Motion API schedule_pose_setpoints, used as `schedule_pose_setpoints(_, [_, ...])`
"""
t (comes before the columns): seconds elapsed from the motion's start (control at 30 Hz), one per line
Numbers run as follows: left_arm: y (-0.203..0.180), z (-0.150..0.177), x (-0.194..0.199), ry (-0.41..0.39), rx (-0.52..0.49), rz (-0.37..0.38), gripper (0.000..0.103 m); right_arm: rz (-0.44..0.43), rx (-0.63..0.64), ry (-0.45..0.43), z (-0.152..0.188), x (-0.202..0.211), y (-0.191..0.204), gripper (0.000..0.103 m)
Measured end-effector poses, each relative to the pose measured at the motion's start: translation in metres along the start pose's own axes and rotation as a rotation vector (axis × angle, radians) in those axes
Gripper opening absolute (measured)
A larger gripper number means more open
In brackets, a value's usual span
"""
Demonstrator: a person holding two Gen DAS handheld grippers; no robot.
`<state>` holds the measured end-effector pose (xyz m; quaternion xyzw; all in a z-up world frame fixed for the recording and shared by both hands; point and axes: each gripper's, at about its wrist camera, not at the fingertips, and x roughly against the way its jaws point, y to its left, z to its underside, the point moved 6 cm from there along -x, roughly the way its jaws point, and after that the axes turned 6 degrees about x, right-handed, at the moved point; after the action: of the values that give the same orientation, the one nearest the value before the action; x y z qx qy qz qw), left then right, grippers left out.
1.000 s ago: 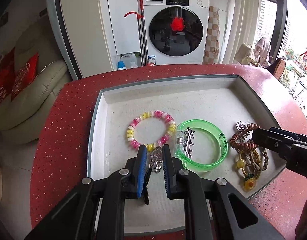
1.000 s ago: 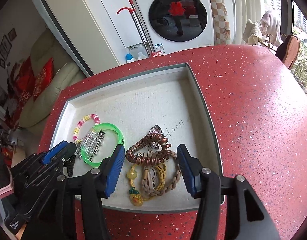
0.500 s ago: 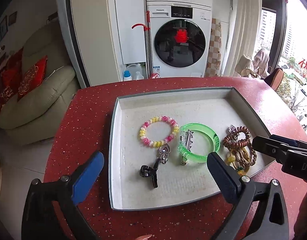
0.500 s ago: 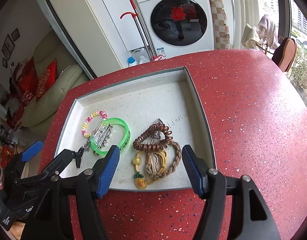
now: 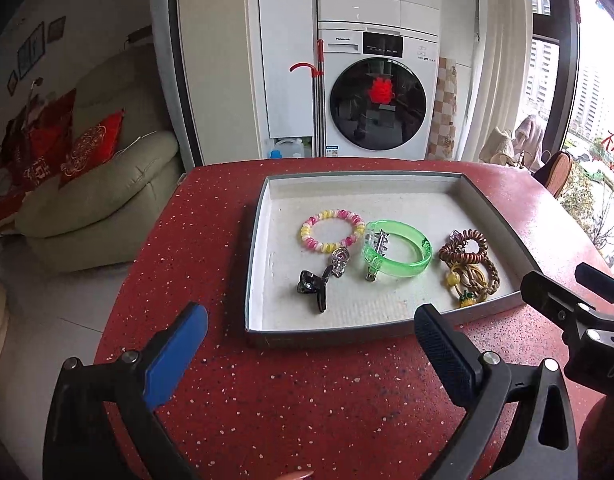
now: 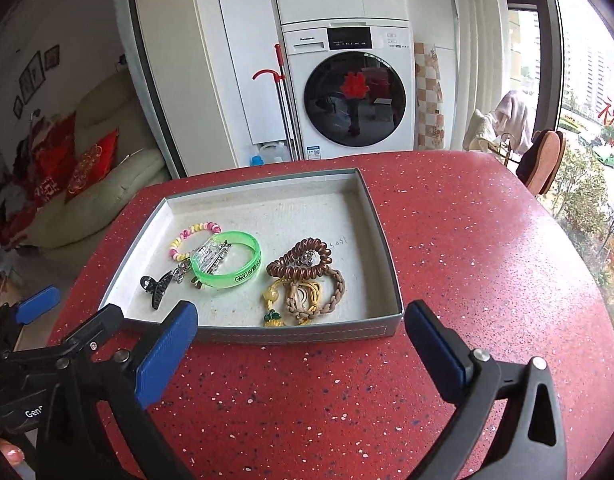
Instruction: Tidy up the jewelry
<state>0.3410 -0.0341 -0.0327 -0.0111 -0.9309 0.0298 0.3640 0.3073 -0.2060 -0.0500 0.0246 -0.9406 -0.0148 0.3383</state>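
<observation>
Both the left tongs (image 5: 311, 344) and the right tongs (image 6: 301, 338) are hovering wide open and holding nothing, over the red surface (image 6: 487, 272) just short of the tray's (image 6: 299, 332) near wall. Inside, along the tray's near edge, a black claw clip (image 5: 313, 286), beaded bracelet (image 5: 333, 229), green bangle (image 5: 399, 254) and a heap of hair ties (image 5: 469, 266) are lying in a row.

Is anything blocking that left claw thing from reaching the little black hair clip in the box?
Only the grey tray's near wall stands between the open left gripper and the black claw hair clip; the space above the clip looks clear.
</observation>
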Motion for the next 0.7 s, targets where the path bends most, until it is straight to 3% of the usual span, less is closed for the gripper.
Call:
schedule_pose_setpoints(0.27, [0.006, 0.020, 0.011, -0.059, 0.019, -0.045, 0.103, 0.063, 0.026, -0.085, 0.013, 0.018, 0.005, 0.103])
schedule_pose_setpoints(0.7, [0.004, 0.029, 0.016, -0.060, 0.006, -0.049, 0.103, 0.091, 0.062, -0.093, 0.017, 0.025, 0.006, 0.103])
